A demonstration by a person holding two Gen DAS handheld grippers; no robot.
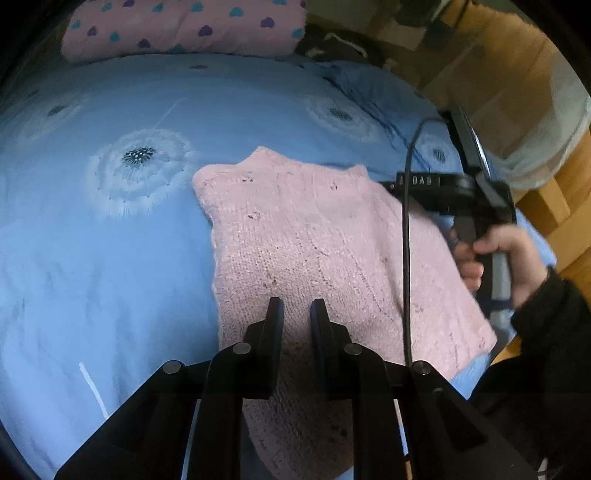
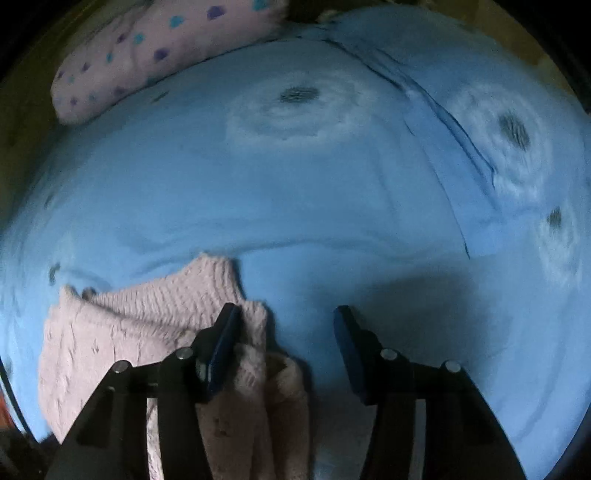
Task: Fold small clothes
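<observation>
While the pink knit sweater (image 1: 314, 251) lies spread flat on the blue bed cover (image 1: 110, 258), seemingly laid out for folding, the left tool (image 1: 297, 308) hangs over its near part with jaws closed on nothing. The right tool (image 2: 286, 314) stands half open beside the sweater's ribbed edge (image 2: 207, 288), gripping nothing; bare cover beyond the garment leaves ample room to fold towards the spotted pillow (image 1: 184, 29).

You are working on a pink knitted sweater (image 1: 314, 240), soft and nubbly with ribbed edges, lying on a smooth matt blue cotton-like bedsheet (image 1: 110, 277). Your grippers' fingers (image 1: 275, 332) are matt black plastic with dull metal pivot pins. The pillow (image 1: 184, 26) looks like soft printed cloth; the bedframe (image 1: 554, 206) looks like wood.
</observation>
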